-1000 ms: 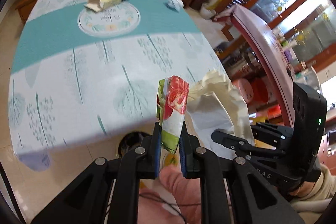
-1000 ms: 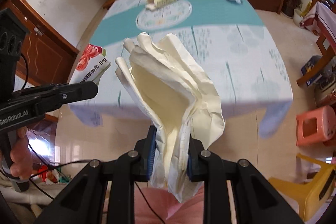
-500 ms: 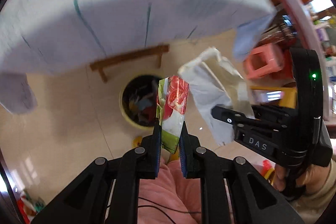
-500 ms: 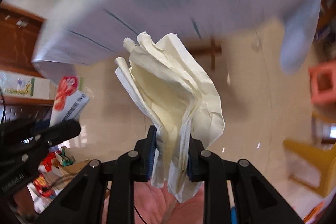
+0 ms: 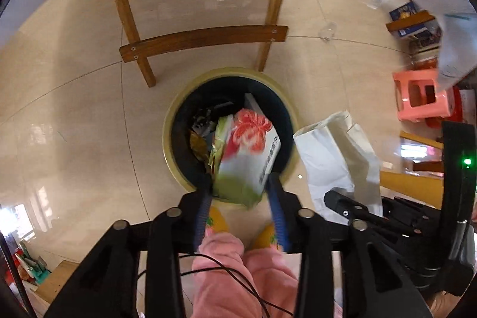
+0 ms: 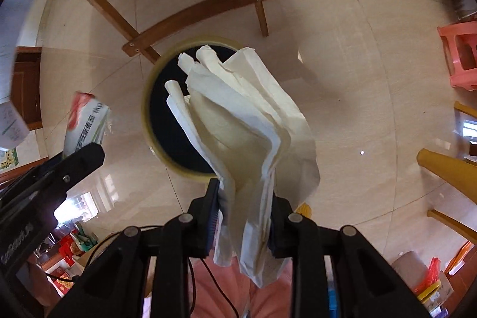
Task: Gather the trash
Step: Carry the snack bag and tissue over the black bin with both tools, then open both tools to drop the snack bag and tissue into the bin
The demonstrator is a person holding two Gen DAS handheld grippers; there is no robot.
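A round bin (image 5: pixel 168 139) with a yellowish rim (image 6: pixel 148 109) and a dark liner stands on the tiled floor, with trash inside. My left gripper (image 5: pixel 239 184) points straight down over it. Its jaws are opening, and the red, green and white food package (image 5: pixel 249 151) hangs loose and tilted between them, above the bin mouth. My right gripper (image 6: pixel 246 192) is beside the bin, still pinching a crumpled cream paper (image 6: pixel 247 121); its jaws are starting to open. In each wrist view the other gripper shows at the edge: the right gripper (image 5: pixel 351 207), the left gripper (image 6: pixel 74 163).
Wooden chair legs and rails (image 5: pixel 202 39) stand just behind the bin. A pink plastic stool (image 5: pixel 417 97) and a yellow chair leg (image 6: pixel 444 166) are to the right. The person's pink trouser legs (image 5: pixel 226 267) and yellow slippers are below the grippers. The tablecloth hangs overhead.
Both grippers dropped from table height to just over the floor bin. The left jaws spread and the package turned loose between them. The paper still sits between the right gripper's pads.
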